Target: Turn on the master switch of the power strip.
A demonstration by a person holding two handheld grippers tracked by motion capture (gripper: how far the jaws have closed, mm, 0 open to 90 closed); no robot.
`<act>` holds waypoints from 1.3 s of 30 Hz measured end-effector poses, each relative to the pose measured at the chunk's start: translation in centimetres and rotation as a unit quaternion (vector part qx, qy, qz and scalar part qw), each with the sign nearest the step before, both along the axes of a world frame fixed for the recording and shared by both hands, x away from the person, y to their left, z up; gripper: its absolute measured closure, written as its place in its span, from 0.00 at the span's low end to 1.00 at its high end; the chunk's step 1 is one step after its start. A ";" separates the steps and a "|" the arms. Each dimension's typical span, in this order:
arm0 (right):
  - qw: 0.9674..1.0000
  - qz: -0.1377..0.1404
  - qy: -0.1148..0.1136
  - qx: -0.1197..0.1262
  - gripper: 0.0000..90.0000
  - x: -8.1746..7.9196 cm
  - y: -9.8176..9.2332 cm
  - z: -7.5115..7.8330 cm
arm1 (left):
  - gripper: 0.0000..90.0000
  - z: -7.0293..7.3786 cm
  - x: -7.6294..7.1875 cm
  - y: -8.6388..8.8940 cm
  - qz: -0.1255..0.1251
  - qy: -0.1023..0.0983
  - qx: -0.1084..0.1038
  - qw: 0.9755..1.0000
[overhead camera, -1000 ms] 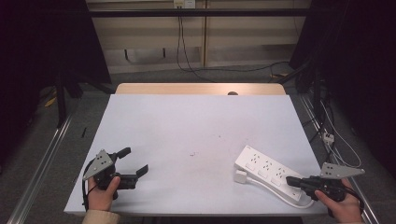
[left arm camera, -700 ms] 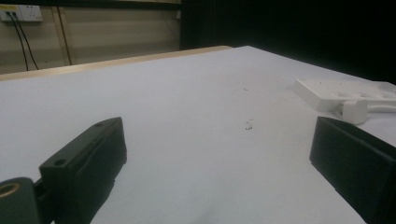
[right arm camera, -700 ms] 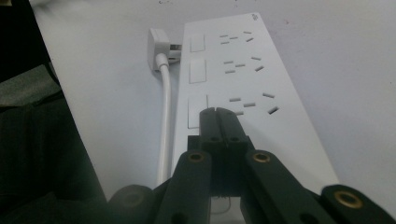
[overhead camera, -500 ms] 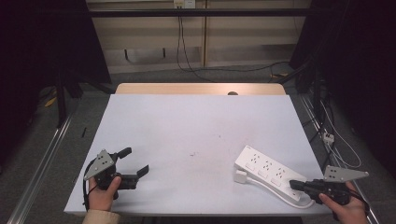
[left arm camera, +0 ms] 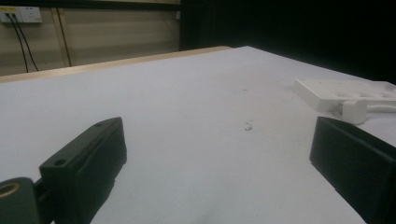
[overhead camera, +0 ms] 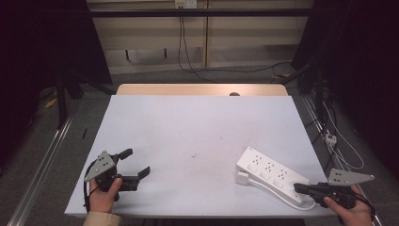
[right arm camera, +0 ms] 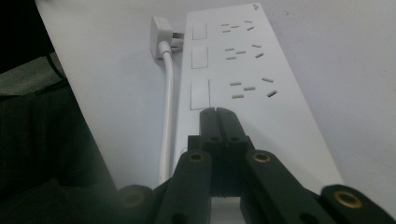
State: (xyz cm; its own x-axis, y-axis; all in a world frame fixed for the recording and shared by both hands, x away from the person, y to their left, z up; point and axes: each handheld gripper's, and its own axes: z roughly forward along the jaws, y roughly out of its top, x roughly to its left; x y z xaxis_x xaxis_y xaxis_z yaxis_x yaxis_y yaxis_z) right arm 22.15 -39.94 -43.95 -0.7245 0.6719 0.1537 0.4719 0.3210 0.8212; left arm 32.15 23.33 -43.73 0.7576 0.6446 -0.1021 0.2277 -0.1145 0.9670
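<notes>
Matte pale table (overhead camera: pixel 197 127) bears a glossy white slab-shaped power strip (overhead camera: pixel 270 170).

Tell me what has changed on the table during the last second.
The right gripper has drawn back a little toward the table's near right corner, fingers shut over the power strip's near end. The left gripper, open, and the strip stayed put.

Near end of white plastic power strip (right arm camera: pixel 261 74): covered by the closed black right gripper (right arm camera: pixel 217 112).
White round cable (right arm camera: pixel 167 116): perhaps cut off below.
</notes>
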 end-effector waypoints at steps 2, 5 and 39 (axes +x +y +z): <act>1.000 -0.001 0.001 -0.001 1.00 0.0 0.0 0.0 | 0.04 0.0 0.0 0.0 0.000 0.000 0.000 1.000; 1.000 0.000 0.001 -0.005 1.00 -0.1 -0.1 -0.1 | 0.04 0.0 0.0 0.0 0.001 0.000 0.000 1.000; 1.000 0.010 -0.006 -0.017 1.00 -0.1 -0.3 -0.5 | 0.04 -0.1 0.1 0.1 0.002 -0.001 0.002 1.000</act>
